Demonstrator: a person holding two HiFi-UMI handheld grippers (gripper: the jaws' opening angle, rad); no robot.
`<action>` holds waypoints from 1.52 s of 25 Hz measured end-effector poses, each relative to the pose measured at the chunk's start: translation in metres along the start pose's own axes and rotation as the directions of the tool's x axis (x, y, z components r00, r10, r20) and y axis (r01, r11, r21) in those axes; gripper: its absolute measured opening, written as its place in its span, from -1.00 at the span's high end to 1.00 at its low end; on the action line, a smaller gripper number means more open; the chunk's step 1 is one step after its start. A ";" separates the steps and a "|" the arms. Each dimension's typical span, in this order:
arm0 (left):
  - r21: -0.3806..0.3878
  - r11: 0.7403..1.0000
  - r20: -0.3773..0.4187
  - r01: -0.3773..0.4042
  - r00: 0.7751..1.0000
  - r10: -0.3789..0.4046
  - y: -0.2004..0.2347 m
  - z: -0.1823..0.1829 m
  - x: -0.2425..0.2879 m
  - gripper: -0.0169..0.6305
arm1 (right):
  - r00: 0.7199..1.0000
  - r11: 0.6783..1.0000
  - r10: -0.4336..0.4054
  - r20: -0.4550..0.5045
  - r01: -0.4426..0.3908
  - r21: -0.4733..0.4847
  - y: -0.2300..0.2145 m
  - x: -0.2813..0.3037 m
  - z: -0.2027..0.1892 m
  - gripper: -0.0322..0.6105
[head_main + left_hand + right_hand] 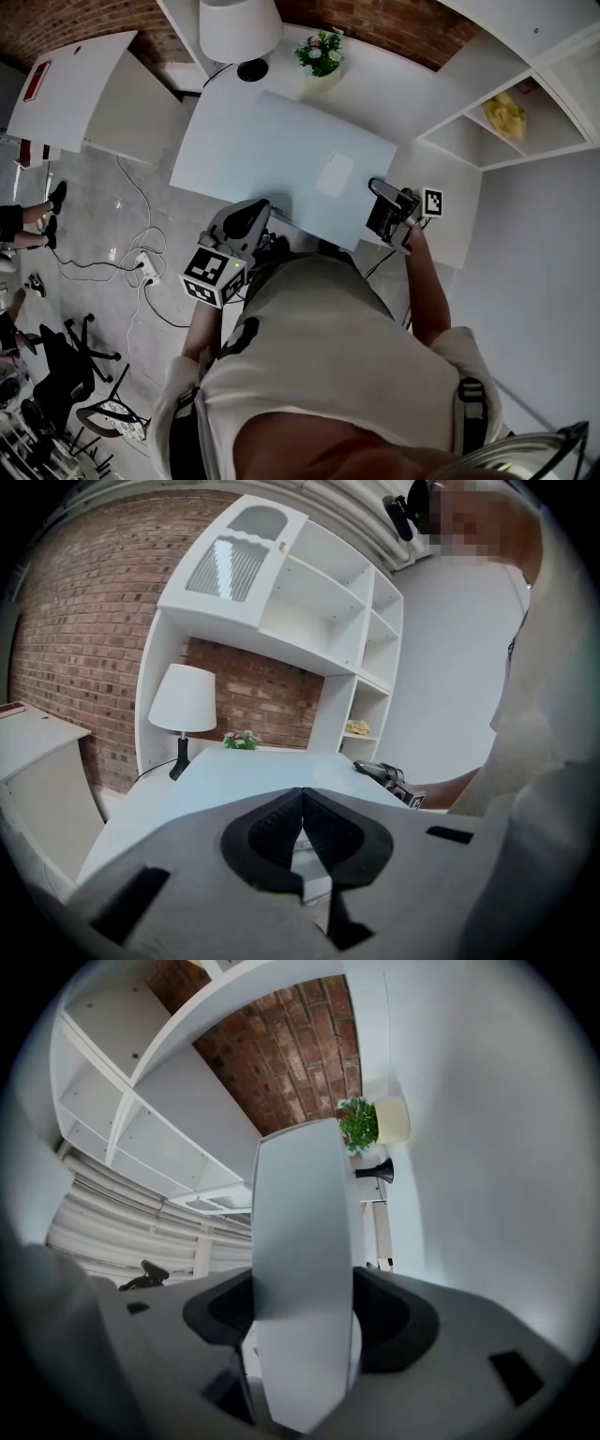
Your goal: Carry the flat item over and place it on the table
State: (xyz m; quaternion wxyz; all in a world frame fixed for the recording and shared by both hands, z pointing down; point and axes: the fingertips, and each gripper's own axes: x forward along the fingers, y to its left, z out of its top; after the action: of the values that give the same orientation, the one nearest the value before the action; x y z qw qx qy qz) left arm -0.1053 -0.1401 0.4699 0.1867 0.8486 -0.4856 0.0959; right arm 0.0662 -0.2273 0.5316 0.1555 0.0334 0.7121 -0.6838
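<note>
On the floor at far left I see a power strip (145, 267) with loose cable, and black chairs (66, 361) below it. A second white tabletop (75, 84) sits top left.

Left gripper (253, 216): at the near edge of the flat panel (281, 159), marker cube toward me. In the left gripper view its jaws (302, 803) are closed, tips meeting. I see nothing clamped between them. The panel (234, 785) spreads out flat ahead of them. Can't tell if the tips touch its edge.

Panel: pale blue-grey, lying flat over the white table (403, 89), near edge overhanging toward me. Can't tell if it rests on the table or is just above it. Behind it on the table are a lamp (239, 28) and, to its right, a small potted plant (321, 53).

Right gripper (382, 202): on the panel's right near corner. In the right gripper view the panel (300, 1241) runs edge-on between the jaws (305, 1321) and fills the gap, with a pad on each face. It's clamped.

Far right: white shelving (562, 84), with something yellow (504, 112) in one compartment.
</note>
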 end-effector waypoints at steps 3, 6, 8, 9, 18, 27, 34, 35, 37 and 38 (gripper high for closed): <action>0.009 1.000 -0.014 -0.005 1.000 0.005 0.000 0.000 0.003 0.89 | 1.000 1.000 -0.004 0.002 0.004 0.020 -0.008 -0.002 0.003 -0.06; 0.007 1.000 -0.021 -0.004 1.000 0.005 0.000 -0.002 0.006 0.89 | 1.000 1.000 -0.015 0.010 0.015 0.028 -0.013 -0.008 0.005 -0.06; 0.001 1.000 -0.026 -0.005 1.000 0.005 0.000 -0.005 0.006 0.89 | 1.000 0.999 -0.019 0.012 0.019 0.026 -0.015 -0.010 0.006 -0.06; 0.000 1.000 -0.028 -0.006 1.000 0.006 0.000 -0.006 0.006 0.89 | 1.000 0.999 -0.021 0.012 0.020 0.025 -0.017 -0.010 0.006 -0.06; -0.003 1.000 -0.028 0.017 0.999 -0.017 0.002 -0.010 0.006 0.89 | 0.996 0.997 -0.077 0.034 0.077 0.022 -0.030 -0.020 0.007 -0.06; -0.014 1.000 -0.027 0.018 0.999 -0.019 0.005 -0.015 0.003 0.89 | 0.992 0.992 -0.121 0.042 0.120 0.027 -0.041 -0.025 0.008 -0.06; -0.015 1.000 -0.030 0.022 0.999 -0.023 0.006 -0.017 0.003 0.89 | 0.991 0.992 -0.126 0.054 0.125 0.031 -0.042 -0.023 0.012 -0.06; -0.011 1.000 -0.030 0.025 0.999 -0.025 0.006 -0.017 0.003 0.89 | 0.990 0.991 -0.131 0.055 0.130 0.032 -0.043 -0.023 0.013 -0.06; -0.010 1.000 -0.029 0.026 0.999 -0.026 0.007 -0.016 0.003 0.89 | 0.989 0.990 -0.137 0.055 0.135 0.030 -0.046 -0.022 0.015 -0.06; -0.012 1.000 -0.028 0.024 0.999 -0.024 0.007 -0.016 0.003 0.89 | 0.989 0.991 -0.136 0.054 0.135 0.027 -0.047 -0.021 0.016 -0.06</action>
State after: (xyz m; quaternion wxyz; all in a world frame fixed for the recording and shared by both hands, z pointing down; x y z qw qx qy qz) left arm -0.1098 -0.1389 0.4873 0.1999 0.8518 -0.4732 0.1028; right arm 0.0770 -0.2421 0.5822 0.1280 -0.0322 0.7000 -0.7018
